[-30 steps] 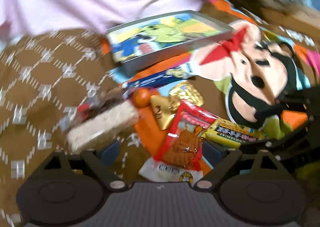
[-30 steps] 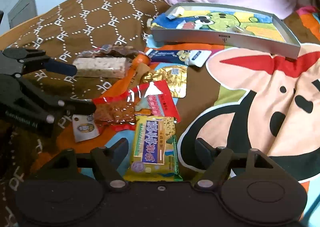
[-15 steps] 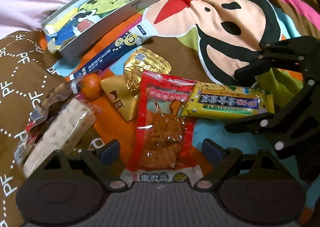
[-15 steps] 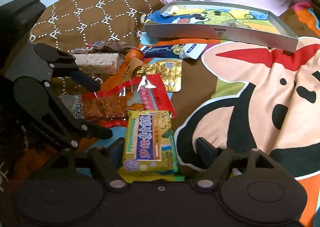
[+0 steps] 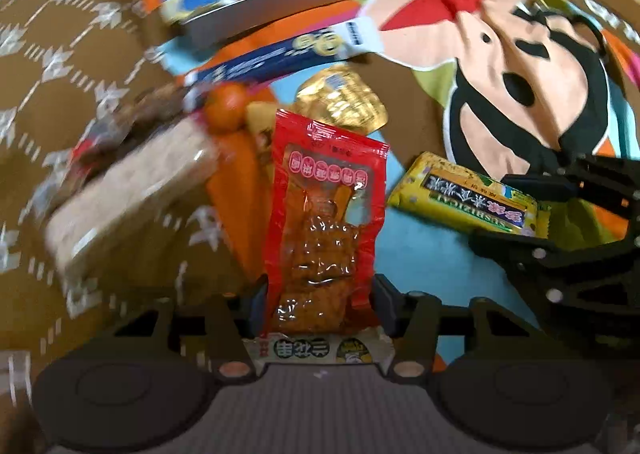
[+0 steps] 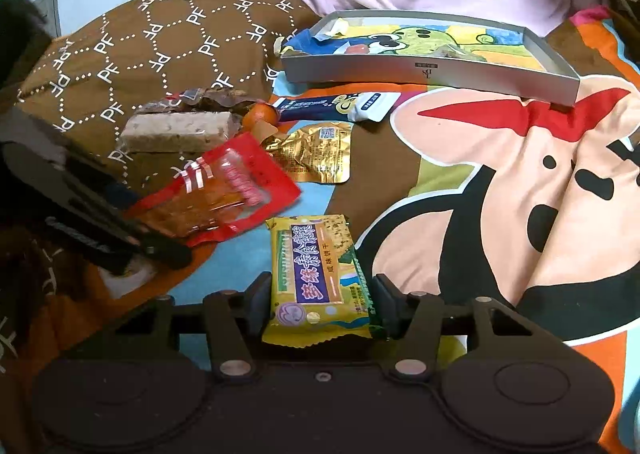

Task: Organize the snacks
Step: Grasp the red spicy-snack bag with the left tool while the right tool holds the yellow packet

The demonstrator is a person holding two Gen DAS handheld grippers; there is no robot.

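Observation:
My left gripper point(image 5: 320, 304) is shut on the near end of a red snack packet point(image 5: 326, 213), which also shows in the right wrist view point(image 6: 224, 193), lifted at a tilt. My right gripper point(image 6: 320, 306) is shut on a yellow cracker packet point(image 6: 314, 274), seen from the left wrist view point(image 5: 464, 193) as well. Both packets are above a cartoon-print bedspread. A grey box lid point(image 6: 432, 49) with a cartoon picture inside lies at the far side.
A pale rice-crisp bar point(image 6: 176, 131), a small orange point(image 6: 262, 115), a gold foil packet point(image 6: 316, 151) and a blue-white sachet point(image 6: 340, 105) lie between the grippers and the lid. A brown patterned pillow point(image 6: 160, 49) is at the left. A person in pink sits behind.
Both grippers have closed: the left on the red packet, the right on the yellow packet. The red packet has lifted and turned; the left view is blurred by motion.

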